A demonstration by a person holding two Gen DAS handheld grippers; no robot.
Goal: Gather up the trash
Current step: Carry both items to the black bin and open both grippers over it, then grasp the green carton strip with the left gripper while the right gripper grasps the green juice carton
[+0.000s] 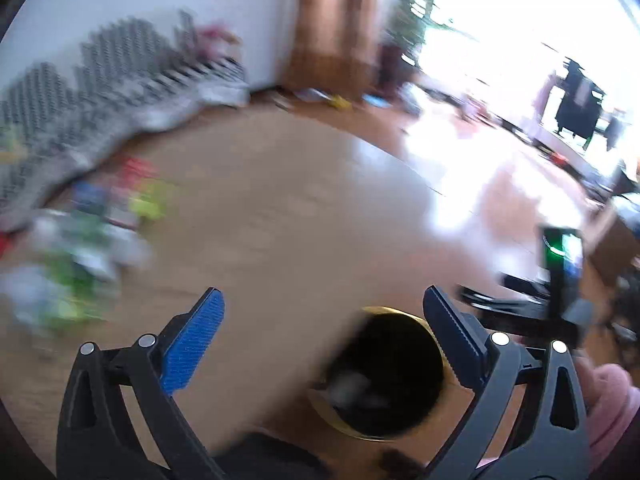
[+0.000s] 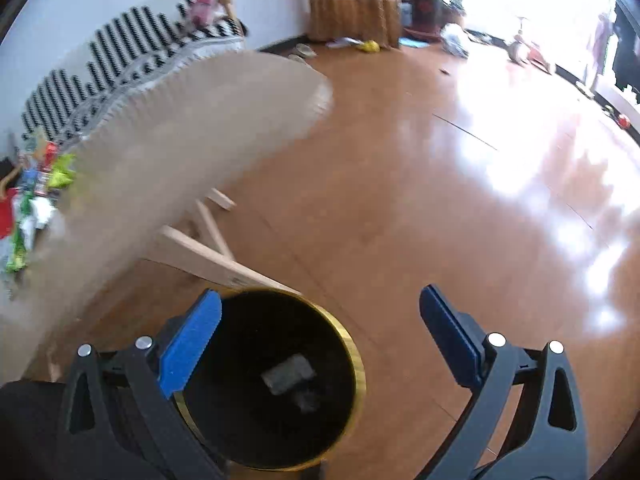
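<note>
Both the right gripper and the left gripper hang spread wide with nothing between their jaws, over the gold-rimmed bin on the floor, while the wrappers lie far left on the table, probably nearer the left.

Right gripper jaws apart — bin holds grey scrap.

Glossy wooden floor, striped sofa, curtain

Blown-out window glare, glossy floor, left view motion-blurred.
</note>
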